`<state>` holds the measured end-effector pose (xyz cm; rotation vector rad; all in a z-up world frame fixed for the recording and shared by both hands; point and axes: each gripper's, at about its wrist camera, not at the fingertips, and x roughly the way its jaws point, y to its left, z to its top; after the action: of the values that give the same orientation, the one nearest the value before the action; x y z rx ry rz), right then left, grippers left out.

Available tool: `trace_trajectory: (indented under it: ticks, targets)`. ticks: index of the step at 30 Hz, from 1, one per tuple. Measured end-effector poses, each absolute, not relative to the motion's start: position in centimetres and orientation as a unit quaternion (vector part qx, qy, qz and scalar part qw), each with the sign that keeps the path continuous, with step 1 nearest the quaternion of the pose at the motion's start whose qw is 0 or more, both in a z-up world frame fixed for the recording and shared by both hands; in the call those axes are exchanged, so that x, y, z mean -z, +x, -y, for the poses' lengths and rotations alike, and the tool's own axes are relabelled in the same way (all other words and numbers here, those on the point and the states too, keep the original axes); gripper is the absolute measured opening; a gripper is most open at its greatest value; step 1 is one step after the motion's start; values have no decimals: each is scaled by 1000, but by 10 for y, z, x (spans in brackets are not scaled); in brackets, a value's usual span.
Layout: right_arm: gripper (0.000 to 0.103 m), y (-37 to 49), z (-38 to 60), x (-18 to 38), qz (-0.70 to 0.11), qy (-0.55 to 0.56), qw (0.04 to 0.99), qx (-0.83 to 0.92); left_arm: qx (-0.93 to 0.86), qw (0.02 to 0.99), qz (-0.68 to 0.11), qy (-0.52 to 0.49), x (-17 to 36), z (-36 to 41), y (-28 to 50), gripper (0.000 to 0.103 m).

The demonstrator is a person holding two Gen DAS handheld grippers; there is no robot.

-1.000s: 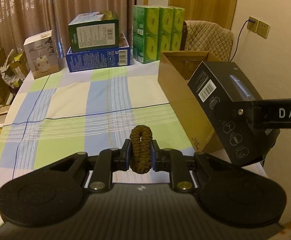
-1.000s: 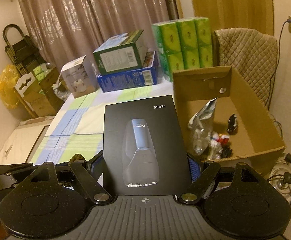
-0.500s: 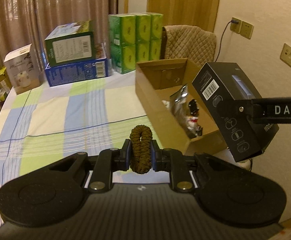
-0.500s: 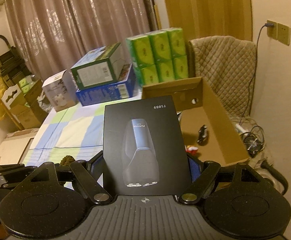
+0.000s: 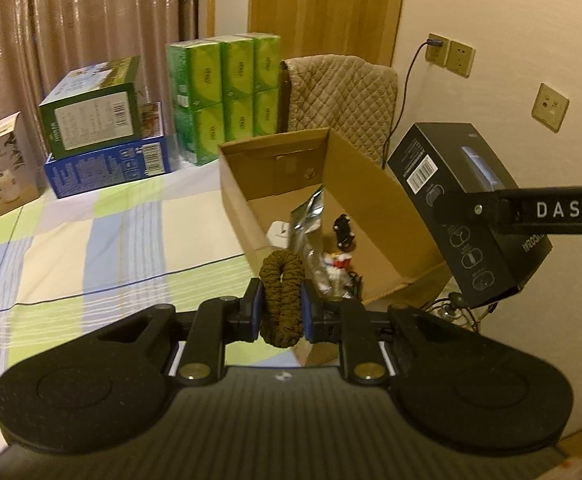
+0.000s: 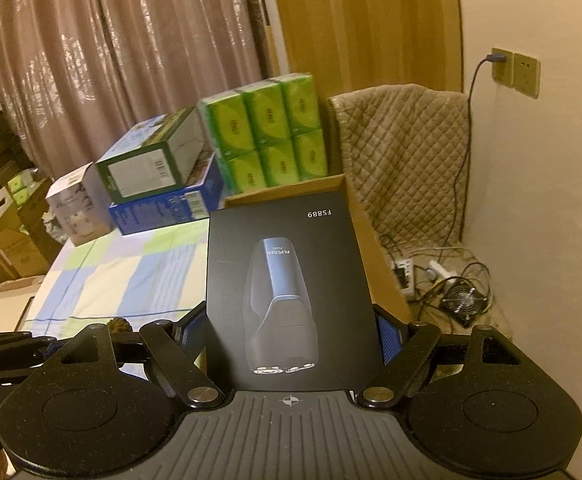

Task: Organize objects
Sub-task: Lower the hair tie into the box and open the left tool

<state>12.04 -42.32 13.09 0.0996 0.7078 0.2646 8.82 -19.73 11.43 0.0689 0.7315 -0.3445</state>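
You are carrying two things toward the open brown cardboard box (image 5: 371,216) at the edge of the checked bedspread (image 5: 91,240). Your left gripper (image 5: 281,312) is clamped tight on a coiled olive-brown braided cord (image 5: 281,300), its blue pads (image 5: 256,312) pressing the loop from both sides. Your right gripper (image 6: 291,332) is holding the black rectangular shaver carton (image 6: 287,288) between widely spread jaws, the carton standing upright with its printed face toward the camera; in the left view it is hanging beside the box's right wall, above the floor rather than over the opening.

Inside the box a crinkled silver foil pouch (image 5: 309,216), a small black toy-like item (image 5: 343,230) and some small white pieces are already lying near the front and middle, while the back looks freer.

The job now appears to be placement. You are probably best bringing the cord over the near rim first, well past the cardboard wall, lowering it onto a bare patch of the floor before you let the jaws part, so it is not bouncing out. For the carton, be shifting it inward over the opening and tilting it flat or standing it against the far wall, where it is not crushing the pouch. Keep the two grippers apart as they are converging, since they are already close.
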Motion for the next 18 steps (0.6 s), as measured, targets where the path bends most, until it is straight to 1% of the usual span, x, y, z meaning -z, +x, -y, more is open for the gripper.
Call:
trace_trajectory:
  ticks: [9,18]
  targets:
    - [78,149,447,-130,-351,43,928,-115,191,916,-352,24,-120,228,114,16]
    - [78,184,461,-128,-356,45,927,-108,201,908,-368,25,-106,255,151,16]
